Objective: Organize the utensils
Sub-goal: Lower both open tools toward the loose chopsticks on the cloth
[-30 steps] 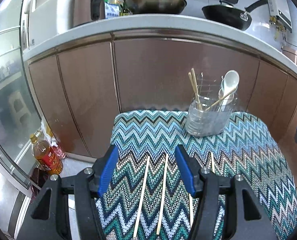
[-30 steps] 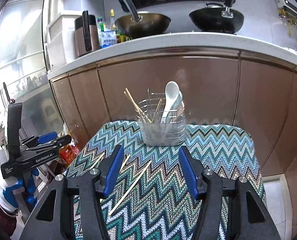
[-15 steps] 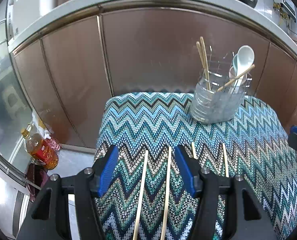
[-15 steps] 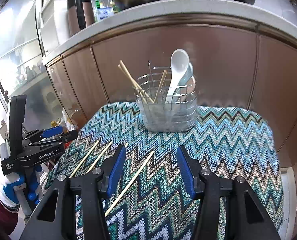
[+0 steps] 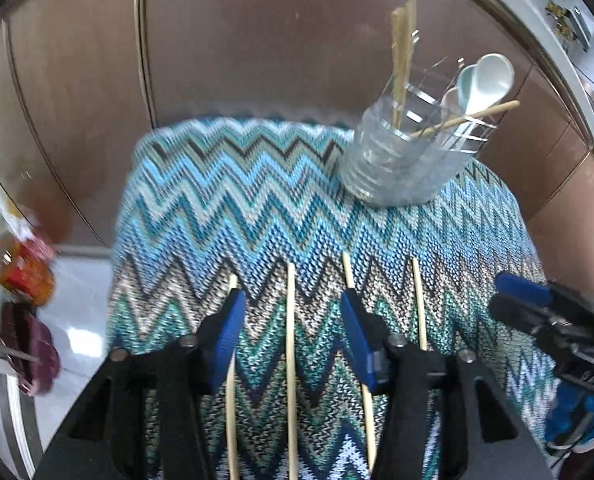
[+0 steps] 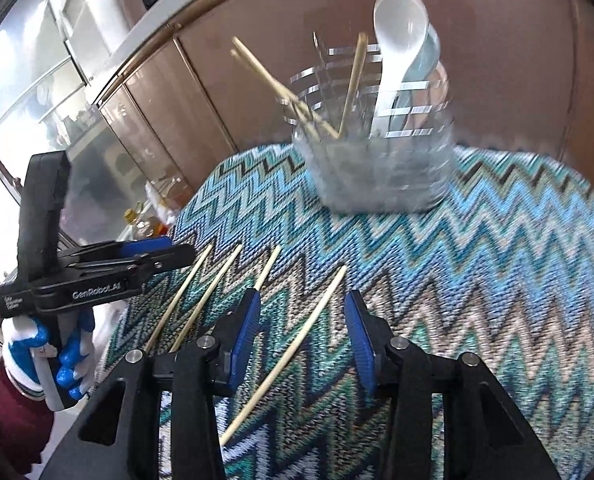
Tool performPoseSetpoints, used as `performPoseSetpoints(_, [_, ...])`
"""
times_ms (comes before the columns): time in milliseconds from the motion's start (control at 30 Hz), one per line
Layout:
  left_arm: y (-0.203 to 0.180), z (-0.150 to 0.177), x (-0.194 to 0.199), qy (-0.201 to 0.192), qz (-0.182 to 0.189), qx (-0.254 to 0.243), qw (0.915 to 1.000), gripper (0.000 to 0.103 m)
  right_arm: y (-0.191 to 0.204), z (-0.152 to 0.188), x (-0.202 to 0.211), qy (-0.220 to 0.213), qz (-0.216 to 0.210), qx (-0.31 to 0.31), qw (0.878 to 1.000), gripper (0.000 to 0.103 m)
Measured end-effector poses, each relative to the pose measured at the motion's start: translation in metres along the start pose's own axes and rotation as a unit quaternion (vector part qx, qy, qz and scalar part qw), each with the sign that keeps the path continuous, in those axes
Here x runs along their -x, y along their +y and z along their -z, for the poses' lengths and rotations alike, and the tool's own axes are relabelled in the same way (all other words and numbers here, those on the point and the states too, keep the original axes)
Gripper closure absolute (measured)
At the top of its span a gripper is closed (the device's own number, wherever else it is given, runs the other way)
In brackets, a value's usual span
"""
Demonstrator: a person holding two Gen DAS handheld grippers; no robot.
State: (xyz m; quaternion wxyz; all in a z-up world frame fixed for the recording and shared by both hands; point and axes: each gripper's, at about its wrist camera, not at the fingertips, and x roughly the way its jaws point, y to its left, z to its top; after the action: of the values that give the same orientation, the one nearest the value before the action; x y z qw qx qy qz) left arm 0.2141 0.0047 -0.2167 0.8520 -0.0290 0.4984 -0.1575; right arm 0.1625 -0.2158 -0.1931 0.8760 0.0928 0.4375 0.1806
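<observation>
Several wooden chopsticks lie loose on the zigzag-patterned cloth (image 5: 233, 200). My left gripper (image 5: 291, 316) is open and empty, low over the cloth, with one chopstick (image 5: 291, 360) lying between its fingers. My right gripper (image 6: 301, 316) is open and empty, with another chopstick (image 6: 297, 348) between its fingers. A clear utensil holder (image 5: 405, 160) at the far right of the cloth holds chopsticks and white spoons (image 5: 485, 80); it also shows in the right wrist view (image 6: 377, 168). The left gripper shows from the side in the right wrist view (image 6: 169, 254).
Brown cabinet doors (image 5: 237, 40) stand right behind the cloth-covered table. An oil bottle (image 5: 17, 268) stands on the floor at the left. The cloth's left edge (image 5: 117, 280) drops to the floor. The right gripper shows at the right edge (image 5: 545, 312).
Both grippers have moved forward and tilted down toward the cloth. The chopsticks and the holder look larger and nearer. Both grippers stay open.
</observation>
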Motion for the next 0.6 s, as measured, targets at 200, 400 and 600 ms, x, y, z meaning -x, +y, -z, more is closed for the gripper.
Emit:
performPoseSetpoints(200, [0.004,-0.008,-0.024,0.059,0.030,0.007,0.9978,0.072,-0.011,-0.008,-0.028,0.044,-0.014,-0.019,0.999,0.067])
performPoseSetpoints(400, [0.001,-0.014,-0.046,0.104,0.024,-0.009,0.9943,0.081,-0.021,-0.016,-0.063,0.091,-0.014,-0.039,0.995,0.074])
performPoseSetpoints(600, [0.004,-0.016,-0.060,0.134,0.010,-0.023,0.9906,0.087,-0.023,-0.021,-0.092,0.136,-0.006,-0.048,0.989,0.081])
